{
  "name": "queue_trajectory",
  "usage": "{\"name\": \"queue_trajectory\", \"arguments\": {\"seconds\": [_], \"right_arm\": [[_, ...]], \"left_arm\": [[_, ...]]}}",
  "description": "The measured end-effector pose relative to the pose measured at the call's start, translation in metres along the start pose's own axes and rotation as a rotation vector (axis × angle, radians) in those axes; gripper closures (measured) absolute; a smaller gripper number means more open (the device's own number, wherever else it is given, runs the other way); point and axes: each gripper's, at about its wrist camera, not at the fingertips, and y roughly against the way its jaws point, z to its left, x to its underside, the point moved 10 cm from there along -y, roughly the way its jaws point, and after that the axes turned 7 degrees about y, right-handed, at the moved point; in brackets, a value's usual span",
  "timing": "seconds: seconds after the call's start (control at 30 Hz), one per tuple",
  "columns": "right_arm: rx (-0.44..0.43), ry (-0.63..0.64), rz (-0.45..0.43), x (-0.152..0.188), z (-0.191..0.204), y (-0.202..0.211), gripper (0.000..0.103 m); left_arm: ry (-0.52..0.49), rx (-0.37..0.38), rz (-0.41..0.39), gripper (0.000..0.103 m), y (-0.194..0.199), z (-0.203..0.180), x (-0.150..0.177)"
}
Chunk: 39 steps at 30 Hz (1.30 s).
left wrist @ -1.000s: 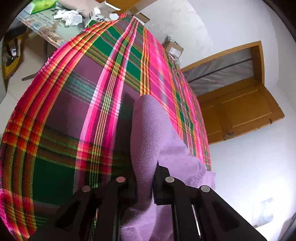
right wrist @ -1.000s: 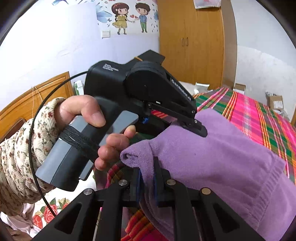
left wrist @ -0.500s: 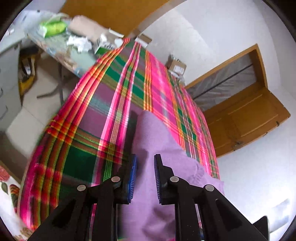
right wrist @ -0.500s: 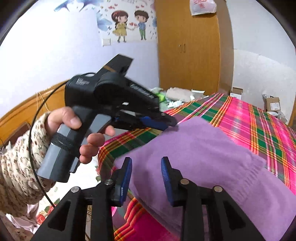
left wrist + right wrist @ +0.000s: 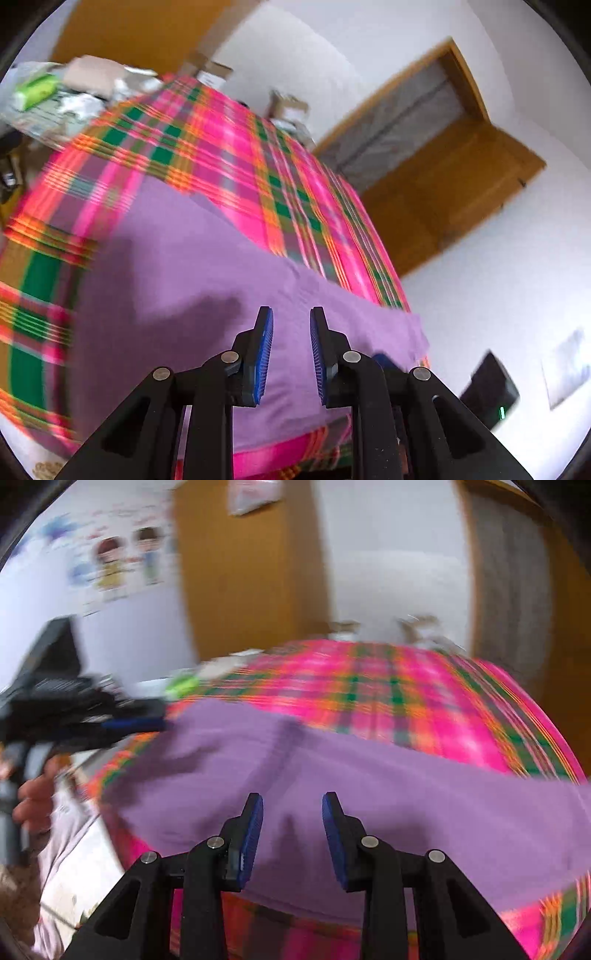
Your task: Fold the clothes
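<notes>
A purple knit garment (image 5: 177, 273) lies folded flat on the pink and green plaid bedspread (image 5: 236, 162), near the bed's front edge. My left gripper (image 5: 291, 317) hovers open above the garment, its blue pads apart with nothing between them. In the right wrist view the same garment (image 5: 369, 782) spreads across the bedspread (image 5: 388, 701), and my right gripper (image 5: 292, 801) is open above it, holding nothing. The left gripper (image 5: 147, 724) shows at the left of that view, held by a hand (image 5: 29, 801). Both views are blurred by motion.
A cluttered side table (image 5: 55, 99) with a green packet stands beyond the bed's far left corner. Cardboard boxes (image 5: 288, 107) sit by the white wall. A wooden door (image 5: 443, 177) is open on the right. A wooden wardrobe (image 5: 251, 572) rises behind the bed.
Both grippers were shut on the purple garment a second ago; they opened, let it drop flat on the bed and pulled back and up. The views have swung sideways.
</notes>
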Motion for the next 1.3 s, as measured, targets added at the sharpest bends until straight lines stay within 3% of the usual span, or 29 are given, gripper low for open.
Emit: {"name": "queue_trajectory", "arguments": {"seconds": [0.2, 0.6, 0.87, 1.0, 1.3], "right_arm": [[0.171, -0.159, 0.048, 0.034, -0.087, 0.010, 0.069], [0.407, -0.340, 0.036, 0.079, -0.208, 0.055, 0.069], [0.565, -0.361, 0.045, 0.096, -0.266, 0.079, 0.069], [0.548, -0.396, 0.032, 0.099, -0.283, 0.078, 0.069], [0.652, -0.338, 0.041, 0.107, -0.311, 0.091, 0.069]], "left_arm": [[-0.048, 0.063, 0.138, 0.082, -0.047, -0.038, 0.041], [-0.097, 0.092, 0.267, 0.082, -0.117, -0.072, 0.067], [-0.130, 0.075, 0.318, 0.082, -0.150, -0.086, 0.079], [-0.150, 0.058, 0.336, 0.082, -0.164, -0.091, 0.085], [-0.176, 0.033, 0.360, 0.081, -0.187, -0.099, 0.091]]}}
